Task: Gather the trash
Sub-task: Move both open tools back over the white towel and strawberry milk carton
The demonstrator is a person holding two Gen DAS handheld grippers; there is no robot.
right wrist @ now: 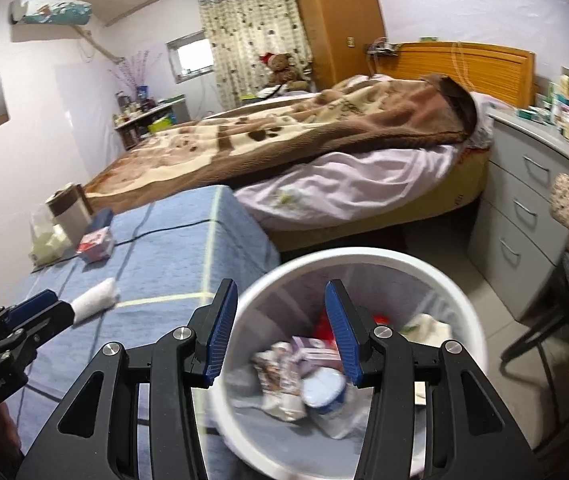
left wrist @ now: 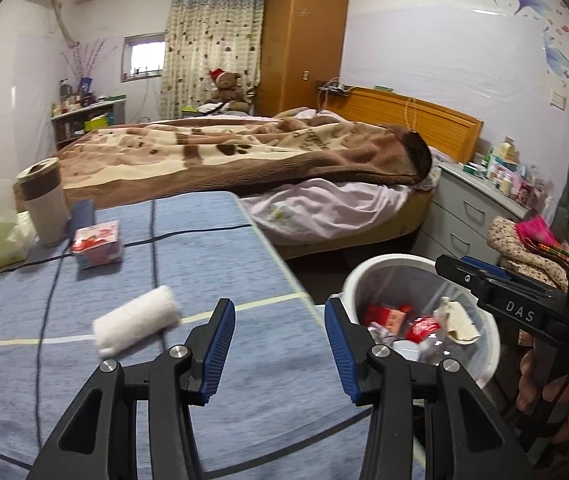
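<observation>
White trash bin (right wrist: pixel 436 276) sits on the floor just off the bench's (left wrist: pixel 212 248) edge, at 3 o'clock from it in our left wrist view. Bin holds mixed trash (right wrist: pixel 316 380): red packaging, crumpled wrappers, a blue-lidded tub, clear plastic. White rolled wad (left wrist: pixel 136 322) lies on the blue striped cloth of the bench, at 9 o'clock from the bin, apart from everything else on the bench.

Our right gripper (right wrist: pixel 280 328) hangs over the bin's mouth, blue-padded fingers (right wrist: pixel 220 328) apart, nothing between them; bin contents show through the gap. Our left gripper (left wrist: pixel 280 346) hangs over the bench's near edge, fingers (left wrist: pixel 218 350) apart, nothing clamped, wad at 10 o'clock from it and not touched. In the right wrist view the left fingertips sit just beside the wad; contact we cannot tell.

Far end of bench, 10 o'clock: pink-red small box (left wrist: pixel 98 248), a tall cup (left wrist: pixel 44 204), a tissue pack (left wrist: pixel 0 240). Behind the bench, a bed (left wrist: pixel 244 152) with brown blanket, 12 o'clock. Grey drawer unit (right wrist: pixel 524 216) at 2 o'clock, cluttered top. Wooden wardrobe (left wrist: pixel 304 40) in the far corner.
</observation>
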